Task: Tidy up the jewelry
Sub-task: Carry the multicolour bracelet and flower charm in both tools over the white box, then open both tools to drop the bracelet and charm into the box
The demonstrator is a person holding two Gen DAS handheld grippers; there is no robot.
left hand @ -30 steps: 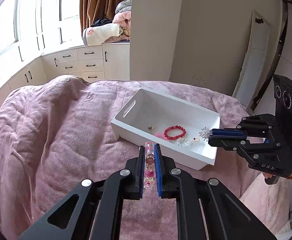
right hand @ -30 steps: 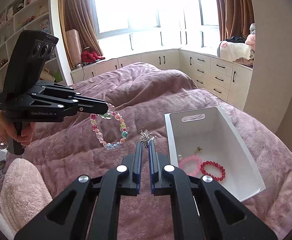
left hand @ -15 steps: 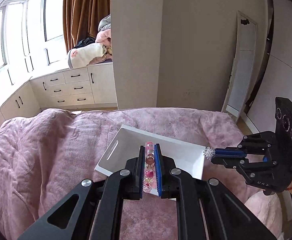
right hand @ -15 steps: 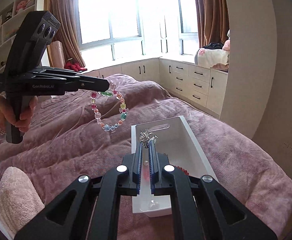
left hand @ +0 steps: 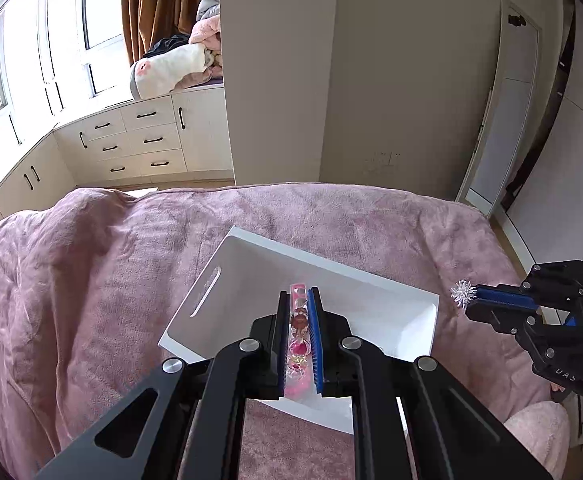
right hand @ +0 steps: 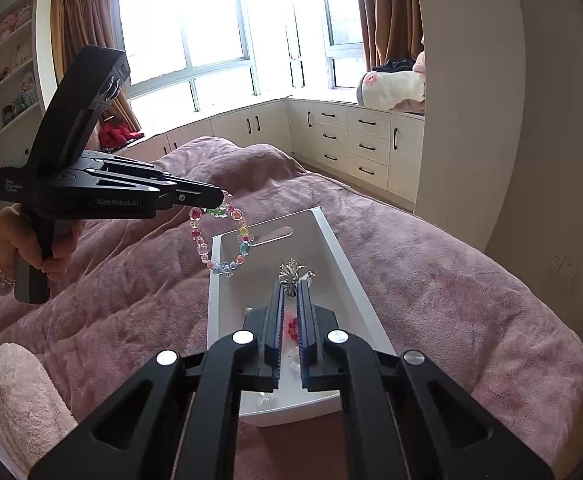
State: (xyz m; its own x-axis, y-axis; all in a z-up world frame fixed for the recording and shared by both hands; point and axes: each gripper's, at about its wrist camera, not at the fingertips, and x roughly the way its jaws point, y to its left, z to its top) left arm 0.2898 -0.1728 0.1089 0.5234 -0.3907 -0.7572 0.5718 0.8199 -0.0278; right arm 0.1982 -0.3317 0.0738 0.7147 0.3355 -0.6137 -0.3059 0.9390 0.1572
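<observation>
My left gripper (left hand: 299,294) is shut on a bracelet of multicoloured beads (left hand: 300,316), held over the white bin (left hand: 227,276). In the right wrist view the left gripper (right hand: 219,198) comes in from the left, and the bracelet (right hand: 219,240) hangs as a loop from its tips above the bin's far left corner. My right gripper (right hand: 290,284) is shut on a spiky silver ornament (right hand: 291,274) over the middle of the bin (right hand: 347,272). The left wrist view shows the right gripper (left hand: 473,298) with the ornament (left hand: 462,295) near the bin's right end. Red and pink beads (right hand: 291,326) lie in the bin.
The bin sits on a bed under a pink plush blanket (left hand: 91,300). A fluffy pale pink cushion (right hand: 19,396) lies at the near edge. A person's hand (right hand: 23,240) with wrist bracelets holds the left gripper. Cream drawers (right hand: 355,140) and windows line the far walls.
Both grippers have carried their pieces across the bed and now hang over the bin. The bracelet now dangles above the bin's corner. Both grips are unchanged.
</observation>
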